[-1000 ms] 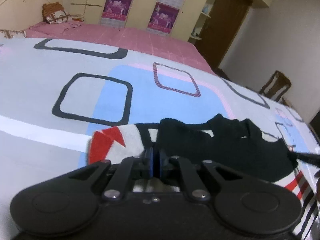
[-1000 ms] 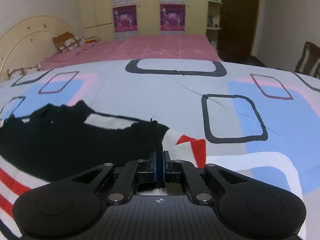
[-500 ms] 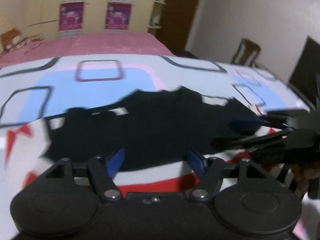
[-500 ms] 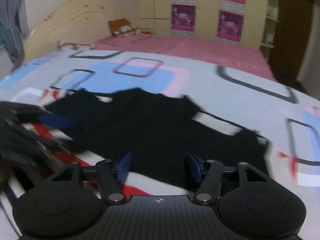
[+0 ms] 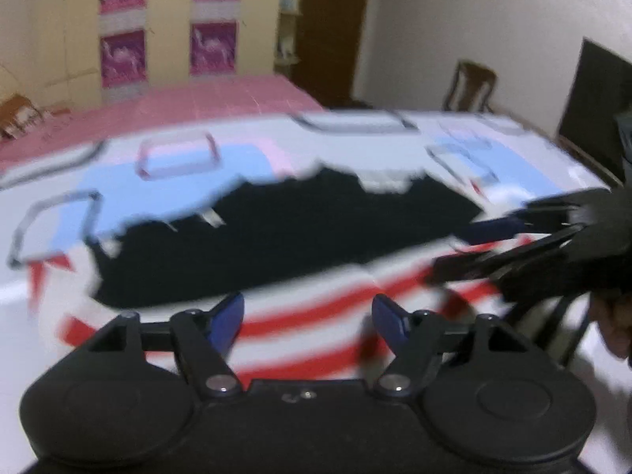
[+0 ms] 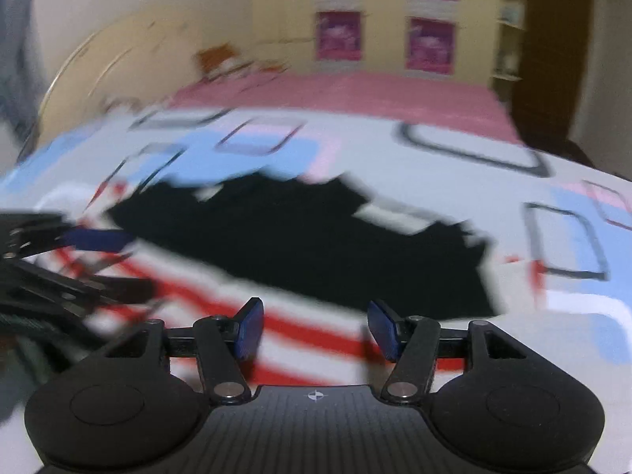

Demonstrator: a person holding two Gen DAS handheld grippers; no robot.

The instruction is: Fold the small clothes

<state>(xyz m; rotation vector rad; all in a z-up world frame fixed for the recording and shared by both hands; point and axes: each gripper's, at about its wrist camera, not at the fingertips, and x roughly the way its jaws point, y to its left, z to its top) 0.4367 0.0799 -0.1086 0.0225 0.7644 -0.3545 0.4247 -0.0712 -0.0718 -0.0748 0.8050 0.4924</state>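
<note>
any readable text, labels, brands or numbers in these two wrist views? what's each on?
No readable text in either view.
Purple posters on the cupboard doors: print too blurred to read.
Right tool: a small round crosshair mark on its body, no letters.
Left tool: no marking visible.
Striped garment: stripes and black only, no lettering visible.
</note>
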